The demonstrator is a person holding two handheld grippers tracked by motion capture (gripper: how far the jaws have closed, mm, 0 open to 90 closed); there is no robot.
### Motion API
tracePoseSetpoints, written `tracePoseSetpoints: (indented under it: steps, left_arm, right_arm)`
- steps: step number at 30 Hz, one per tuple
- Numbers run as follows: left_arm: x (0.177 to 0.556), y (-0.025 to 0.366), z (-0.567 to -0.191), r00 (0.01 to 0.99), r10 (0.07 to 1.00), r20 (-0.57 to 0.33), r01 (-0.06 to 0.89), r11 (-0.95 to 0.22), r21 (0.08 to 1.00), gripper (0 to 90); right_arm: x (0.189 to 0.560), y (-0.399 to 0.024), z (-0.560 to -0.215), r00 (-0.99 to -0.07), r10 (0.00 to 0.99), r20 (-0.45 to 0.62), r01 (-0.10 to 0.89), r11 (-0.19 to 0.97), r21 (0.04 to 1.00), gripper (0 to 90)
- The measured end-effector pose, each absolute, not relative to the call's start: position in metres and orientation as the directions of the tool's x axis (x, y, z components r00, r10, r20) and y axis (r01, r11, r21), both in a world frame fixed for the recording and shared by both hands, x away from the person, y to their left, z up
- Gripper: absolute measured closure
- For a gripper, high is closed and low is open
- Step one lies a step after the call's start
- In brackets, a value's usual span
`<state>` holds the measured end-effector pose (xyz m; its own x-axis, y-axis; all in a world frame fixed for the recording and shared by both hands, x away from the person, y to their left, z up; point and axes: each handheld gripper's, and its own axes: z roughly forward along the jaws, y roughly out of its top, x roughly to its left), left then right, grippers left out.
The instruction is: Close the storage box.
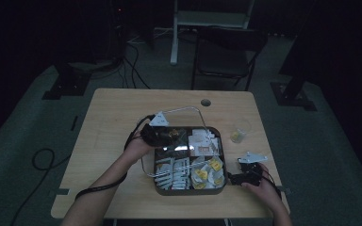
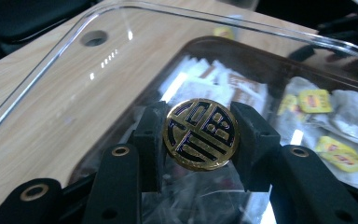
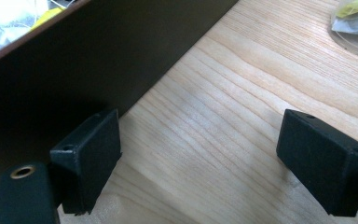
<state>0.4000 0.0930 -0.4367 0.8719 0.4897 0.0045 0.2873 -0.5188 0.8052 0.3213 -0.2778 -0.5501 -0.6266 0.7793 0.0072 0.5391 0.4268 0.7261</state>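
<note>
We pinched the gold knob (image 2: 201, 133) of the clear lid (image 2: 74, 79) with the left tongs (image 2: 200, 135), probably to lift it off the box (image 1: 188, 190), while the right tongs (image 3: 200, 163) waited spread on the tabletop (image 3: 242, 93) beside it.

A small cup (image 1: 238, 135) stands right of the tray (image 1: 190, 191), apart.

Right tongs (image 3: 200, 154) gape wide over the wooden table (image 3: 242, 93), beside the dark box wall (image 3: 98, 56).
</note>
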Motion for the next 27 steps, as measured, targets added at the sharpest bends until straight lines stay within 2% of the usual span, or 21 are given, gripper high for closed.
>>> tracePoseSetpoints:
  steps: [16, 27]
  left_arm:
    - [0.384, 0.050, -0.451, 0.934, 0.356, 0.011, 0.218, -0.595, 0.774, 59.5]
    - [0.379, 0.038, -0.466, 0.947, 0.321, 0.013, 0.206, -0.639, 0.741, 59.5]
  right_arm:
    - [0.321, -0.278, -0.550, -0.627, 0.779, 0.007, 0.538, 0.427, 0.727, 13.2]
    - [0.321, -0.278, -0.550, -0.627, 0.779, 0.005, 0.538, 0.428, 0.726, 13.2]
